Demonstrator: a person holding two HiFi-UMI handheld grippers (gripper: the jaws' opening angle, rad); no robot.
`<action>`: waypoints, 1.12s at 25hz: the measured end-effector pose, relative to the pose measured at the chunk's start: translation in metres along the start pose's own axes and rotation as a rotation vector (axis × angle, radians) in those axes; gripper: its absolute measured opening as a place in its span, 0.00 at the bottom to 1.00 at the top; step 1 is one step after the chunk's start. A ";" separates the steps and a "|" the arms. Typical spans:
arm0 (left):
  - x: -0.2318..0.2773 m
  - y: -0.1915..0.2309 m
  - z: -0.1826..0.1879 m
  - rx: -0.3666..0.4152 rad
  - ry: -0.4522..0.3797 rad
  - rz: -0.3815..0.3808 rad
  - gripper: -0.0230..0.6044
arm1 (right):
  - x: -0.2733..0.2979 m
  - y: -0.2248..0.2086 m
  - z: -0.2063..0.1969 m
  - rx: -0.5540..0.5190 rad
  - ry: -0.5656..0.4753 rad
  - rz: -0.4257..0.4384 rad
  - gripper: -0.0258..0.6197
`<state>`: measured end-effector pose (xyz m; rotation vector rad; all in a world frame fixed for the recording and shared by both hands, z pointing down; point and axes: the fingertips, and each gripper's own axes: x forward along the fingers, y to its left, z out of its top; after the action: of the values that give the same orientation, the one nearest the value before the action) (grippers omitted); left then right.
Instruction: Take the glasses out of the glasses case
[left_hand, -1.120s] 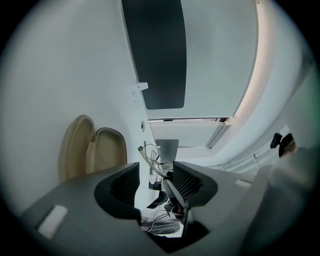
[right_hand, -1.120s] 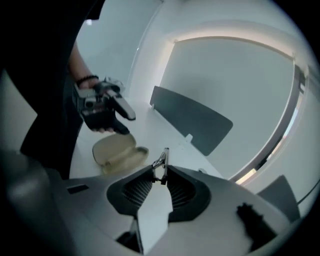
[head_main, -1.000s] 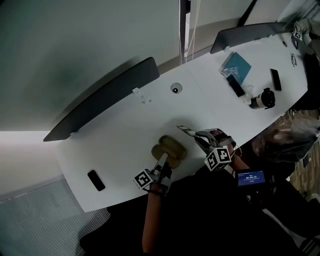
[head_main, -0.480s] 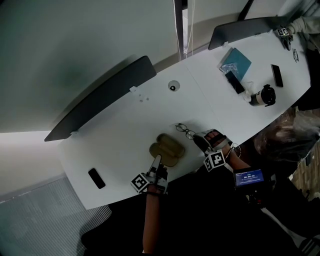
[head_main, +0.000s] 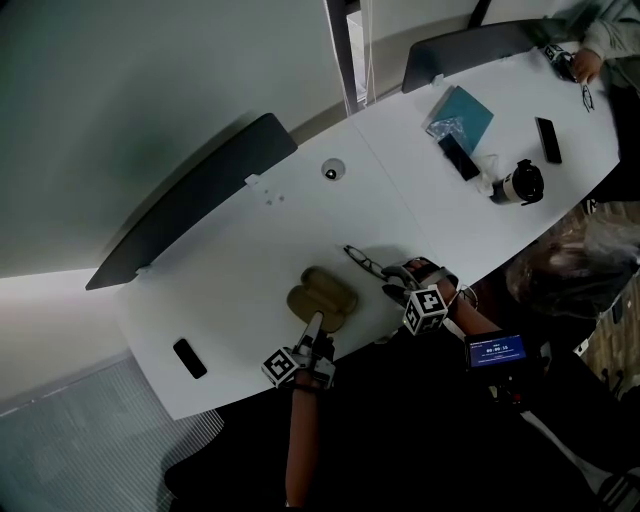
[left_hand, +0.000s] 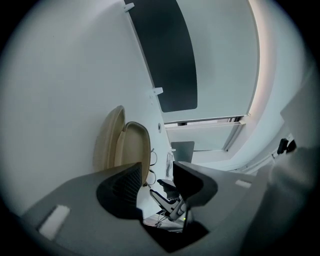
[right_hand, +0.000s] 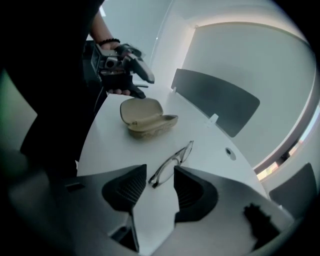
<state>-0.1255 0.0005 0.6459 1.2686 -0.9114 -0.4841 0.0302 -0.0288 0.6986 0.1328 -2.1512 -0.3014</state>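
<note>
The left gripper and right gripper, at the white table's near edge, are dark grey with ribbed pads. Each carries a cube of black-and-white square markers. The person wears black clothing, a dark beaded bracelet and a blue-lit screen just off that edge.

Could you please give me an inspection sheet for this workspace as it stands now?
Surface: white table with a round grommet.
Job's things: open glasses case; glasses lying outside it.
Clutter: black phone; teal booklet and camera far off.
Grippers: left gripper open, empty, beside the case; right gripper jaws have just been opening, glasses' end between them, ungripped.
Cables: nothing seen.
Surroundings: dark dividers; another person's hand.
</note>
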 end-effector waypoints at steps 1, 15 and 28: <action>0.001 -0.001 -0.001 -0.004 -0.003 0.003 0.35 | -0.006 -0.004 0.006 0.015 -0.035 -0.006 0.31; 0.016 -0.019 -0.006 0.318 -0.118 0.048 0.31 | -0.090 -0.068 0.132 0.196 -0.519 -0.057 0.28; -0.008 -0.024 -0.005 0.578 0.025 0.090 0.04 | -0.068 -0.047 0.140 0.468 -0.512 0.131 0.05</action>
<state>-0.1224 0.0035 0.6203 1.7388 -1.1260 -0.1291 -0.0484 -0.0373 0.5565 0.1947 -2.6936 0.2826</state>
